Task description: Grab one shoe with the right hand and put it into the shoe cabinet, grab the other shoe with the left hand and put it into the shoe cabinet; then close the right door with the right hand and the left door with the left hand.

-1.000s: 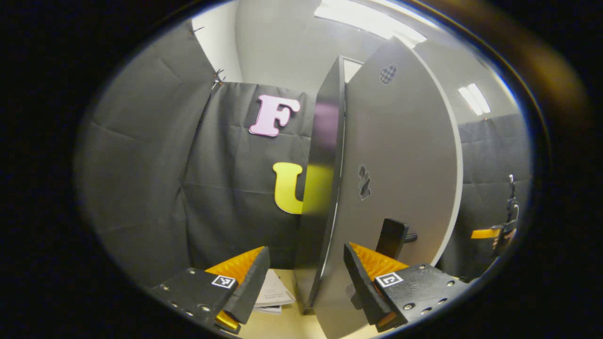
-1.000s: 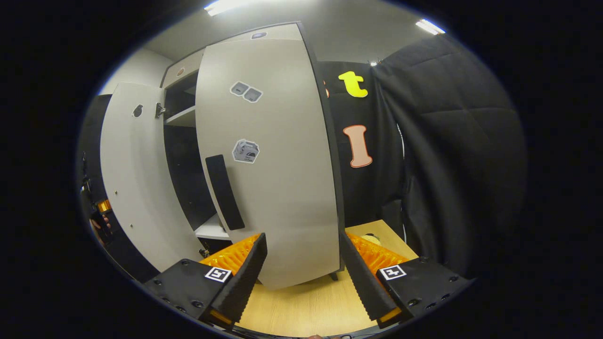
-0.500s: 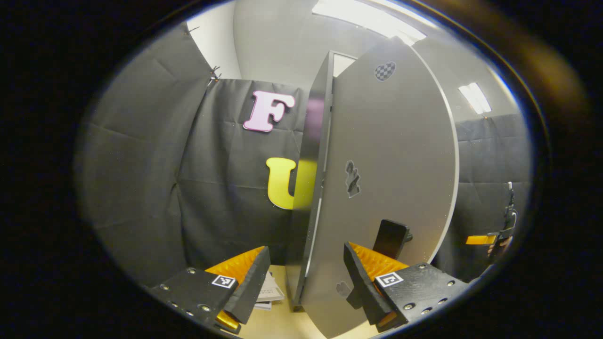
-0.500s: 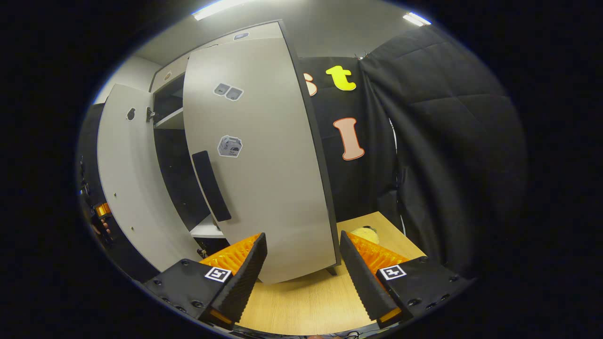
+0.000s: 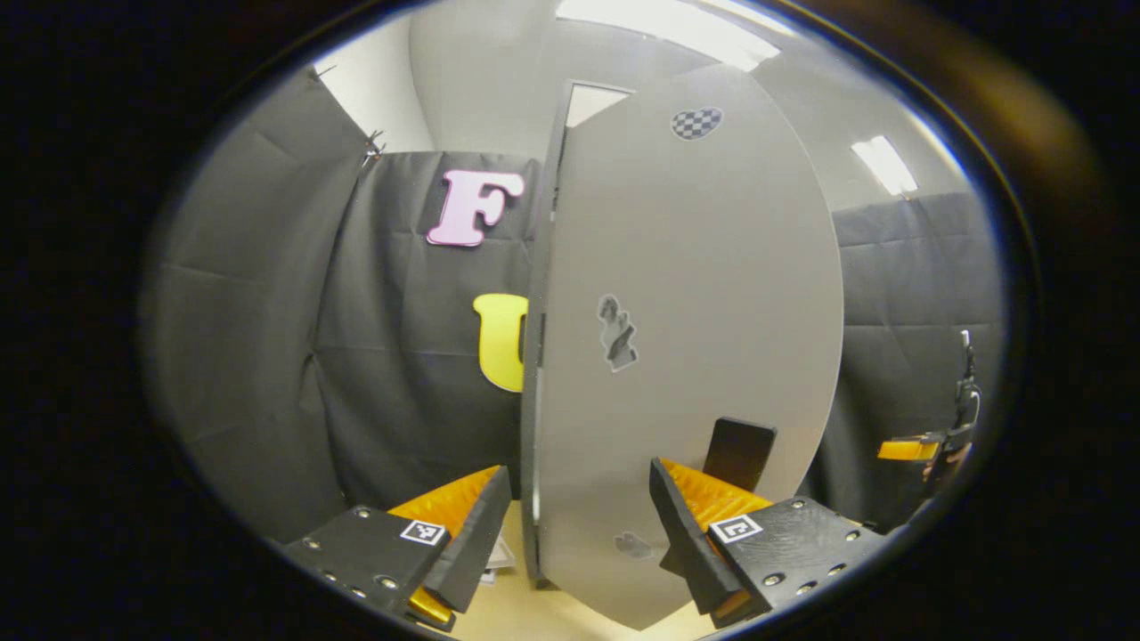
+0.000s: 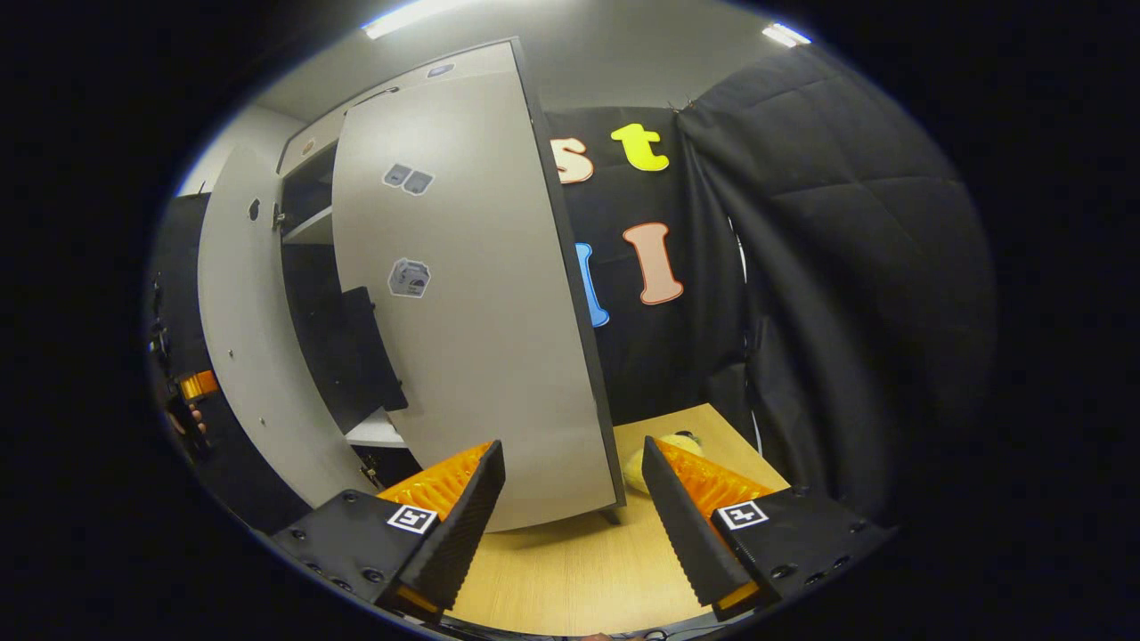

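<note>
Left gripper [image 5: 574, 525] gaping, empty, straddling left door [image 5: 686, 338] edge; right gripper [image 6: 570, 507] gaping, empty, at right door [image 6: 463, 294].

Left gripper view: close to the left door [image 5: 686, 294], facing its outer face, which takes centre frame. Right gripper view: low over the table [image 6: 579, 570], facing the right door [image 6: 472, 294] from near. Shared: the cabinet doors; the left door [image 6: 258, 356] appears at left frame in the right gripper view.
</note>
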Action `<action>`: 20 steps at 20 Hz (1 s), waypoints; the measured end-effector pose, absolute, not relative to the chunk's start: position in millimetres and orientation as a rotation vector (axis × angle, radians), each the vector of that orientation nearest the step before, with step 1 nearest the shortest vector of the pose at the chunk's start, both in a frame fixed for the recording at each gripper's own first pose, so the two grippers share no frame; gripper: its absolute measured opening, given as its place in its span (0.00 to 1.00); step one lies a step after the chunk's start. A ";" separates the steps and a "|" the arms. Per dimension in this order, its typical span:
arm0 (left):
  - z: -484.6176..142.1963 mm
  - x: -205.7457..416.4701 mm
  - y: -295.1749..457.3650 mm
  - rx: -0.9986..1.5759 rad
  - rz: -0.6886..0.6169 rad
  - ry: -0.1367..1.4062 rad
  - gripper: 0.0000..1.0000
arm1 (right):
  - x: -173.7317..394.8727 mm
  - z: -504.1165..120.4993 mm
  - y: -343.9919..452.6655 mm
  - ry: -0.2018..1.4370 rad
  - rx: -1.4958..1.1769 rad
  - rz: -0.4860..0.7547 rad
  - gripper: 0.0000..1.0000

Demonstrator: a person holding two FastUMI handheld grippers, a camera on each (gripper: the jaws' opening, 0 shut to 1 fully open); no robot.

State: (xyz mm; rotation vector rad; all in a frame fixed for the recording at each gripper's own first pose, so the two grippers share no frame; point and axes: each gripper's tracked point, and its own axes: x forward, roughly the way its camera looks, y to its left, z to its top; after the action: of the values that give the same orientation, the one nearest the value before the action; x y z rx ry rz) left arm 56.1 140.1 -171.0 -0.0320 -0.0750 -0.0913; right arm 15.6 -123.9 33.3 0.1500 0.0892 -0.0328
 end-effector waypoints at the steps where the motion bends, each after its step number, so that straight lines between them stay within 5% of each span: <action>1: -170.5 62.5 126.6 -0.040 -0.092 -0.077 0.91 | 15.6 34.1 -129.1 0.091 0.147 -0.030 0.98; 6: -160.4 82.4 66.7 -0.058 -0.064 -0.093 0.84 | 27.2 50.7 -160.6 0.087 0.140 -0.016 0.98; 13: -129.6 50.1 54.9 -0.026 0.136 -0.181 0.98 | 69.4 77.8 -186.3 0.024 0.023 0.022 0.98; 20: -143.0 -2.8 60.8 -0.100 0.290 -0.220 0.98 | 93.5 93.2 -164.4 -0.025 0.030 0.104 0.98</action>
State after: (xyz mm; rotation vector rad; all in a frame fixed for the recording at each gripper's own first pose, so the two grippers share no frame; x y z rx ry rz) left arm -2.8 60.8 -143.0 -0.0995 -0.2196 0.2900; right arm 93.5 -164.4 93.2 0.0299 -0.0255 0.1036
